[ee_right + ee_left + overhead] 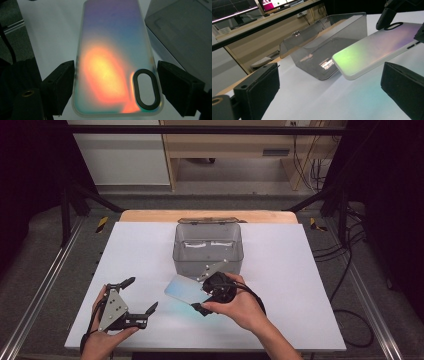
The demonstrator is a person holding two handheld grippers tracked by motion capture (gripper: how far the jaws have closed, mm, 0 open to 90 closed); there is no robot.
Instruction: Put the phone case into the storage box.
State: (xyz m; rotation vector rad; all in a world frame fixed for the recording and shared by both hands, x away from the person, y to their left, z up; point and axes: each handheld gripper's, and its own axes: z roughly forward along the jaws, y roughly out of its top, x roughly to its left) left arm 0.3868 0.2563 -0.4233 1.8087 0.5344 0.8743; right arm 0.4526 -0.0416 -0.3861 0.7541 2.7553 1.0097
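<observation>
phone case (113, 60): a slim iridescent shell with rounded corners and a pale, frosted, translucent rim; its colour shifts with the view, orange and yellow fading to blue and violet in the right gripper view, green to lilac in the left gripper view (372, 53), pale blue-white from the high view (184, 290).
camera cutout (146, 89): a black-edged oval opening near one corner of the case, at the end nearest the right gripper; white desk shows through it.
side slots: small dark button openings along one long edge, seen in the left gripper view.
case position: held above the desk just in front of the box, tilted, its free end reaching toward the left gripper; a faint coloured glow lies on the desk beneath it.
right gripper (212, 295): its black fingers (58, 87) sit at the two long edges of the case at the cutout end and grip it; a person's right hand (242, 307) wraps the gripper body.
clear box (208, 249): smoky transparent bin with an open hinged lid leaning back, standing near the middle of the desk, just behind the case.
left gripper (142, 295): rests low at the near left of the desk, well apart from the case, fingers (259, 87) spread wide with nothing between them; a left hand (105, 332) holds it.
desk (290, 270): white sheet over a wooden top.
</observation>
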